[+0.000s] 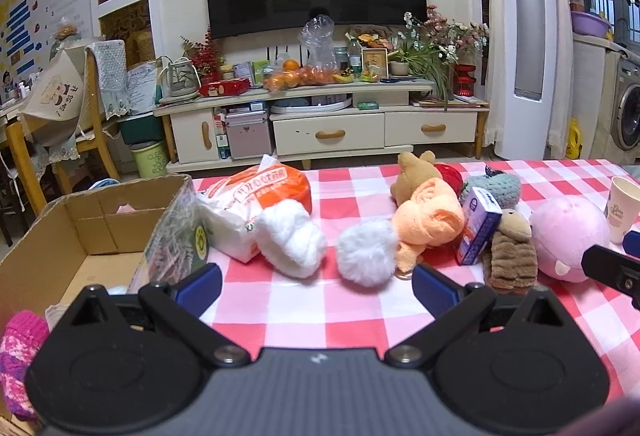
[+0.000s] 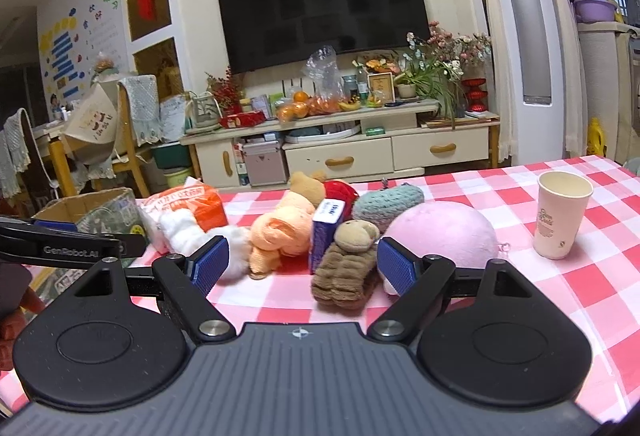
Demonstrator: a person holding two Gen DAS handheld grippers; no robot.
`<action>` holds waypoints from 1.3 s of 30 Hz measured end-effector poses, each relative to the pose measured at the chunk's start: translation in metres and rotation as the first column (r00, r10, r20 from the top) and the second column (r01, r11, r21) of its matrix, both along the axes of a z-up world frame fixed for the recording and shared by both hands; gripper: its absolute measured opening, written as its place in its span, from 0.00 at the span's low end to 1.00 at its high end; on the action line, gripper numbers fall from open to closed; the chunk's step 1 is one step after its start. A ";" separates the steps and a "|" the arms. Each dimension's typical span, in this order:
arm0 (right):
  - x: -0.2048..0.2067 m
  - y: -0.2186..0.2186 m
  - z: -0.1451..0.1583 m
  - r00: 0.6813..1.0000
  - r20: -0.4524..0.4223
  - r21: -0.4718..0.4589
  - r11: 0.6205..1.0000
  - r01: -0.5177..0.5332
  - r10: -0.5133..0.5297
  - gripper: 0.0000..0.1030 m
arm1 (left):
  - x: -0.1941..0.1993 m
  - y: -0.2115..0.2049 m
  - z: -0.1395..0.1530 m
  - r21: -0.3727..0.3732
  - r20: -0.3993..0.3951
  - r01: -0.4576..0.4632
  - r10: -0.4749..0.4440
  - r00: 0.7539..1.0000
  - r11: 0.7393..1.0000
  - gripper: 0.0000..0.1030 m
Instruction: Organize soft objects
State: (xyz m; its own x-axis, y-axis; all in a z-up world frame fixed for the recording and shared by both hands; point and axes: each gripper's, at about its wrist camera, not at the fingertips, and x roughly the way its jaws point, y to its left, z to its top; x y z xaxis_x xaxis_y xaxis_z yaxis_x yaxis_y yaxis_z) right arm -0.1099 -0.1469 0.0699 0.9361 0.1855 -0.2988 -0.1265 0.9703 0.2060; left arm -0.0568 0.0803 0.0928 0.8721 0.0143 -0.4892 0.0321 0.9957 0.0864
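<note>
We see a table under a red and white checked cloth (image 1: 328,316), with an open cardboard box (image 1: 60,236) at its left edge. Inside the box, at its near corner, lies a pink knitted piece (image 1: 20,356).

The soft things lie in a row across the cloth. Next to the box is an orange and white tissue pack (image 1: 260,203), and a white fluffy roll (image 1: 290,240) leans against its front. To the right come a white pompom (image 1: 366,252), an orange towel bundle (image 1: 428,220) touching a tan bear (image 1: 412,175), a red ball (image 2: 340,191) behind them, and a grey knitted pouch (image 2: 388,201). A pink plush ball (image 2: 440,236) sits furthest right, with a paper cup (image 2: 562,213) well apart from it.

A small blue box (image 2: 326,236) stands upright between the towel bundle and a brown plush monkey (image 2: 348,264).

Our left gripper (image 1: 316,286) hangs over the cloth with its fingers spread wide and nothing between them, just short of the white roll and the pompom. Our right gripper (image 2: 304,262) is likewise wide open and empty, with the monkey lying right ahead of the gap.
</note>
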 end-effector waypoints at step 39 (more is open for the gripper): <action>0.053 -0.143 -0.061 0.954 -0.283 0.476 0.849 0.229 -0.098 1.00 | 0.110 -0.030 -0.057 0.006 -0.040 0.103 -0.103 0.994 0.995 0.83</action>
State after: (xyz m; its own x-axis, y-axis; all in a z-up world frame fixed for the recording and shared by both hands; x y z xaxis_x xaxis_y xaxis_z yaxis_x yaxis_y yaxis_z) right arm -0.0567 -0.2901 0.0085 0.8777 0.2205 -0.4254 0.1412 0.7294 0.6693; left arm 0.0536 0.0500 0.0357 0.8492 -0.0707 -0.5233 0.1382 0.9862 0.0911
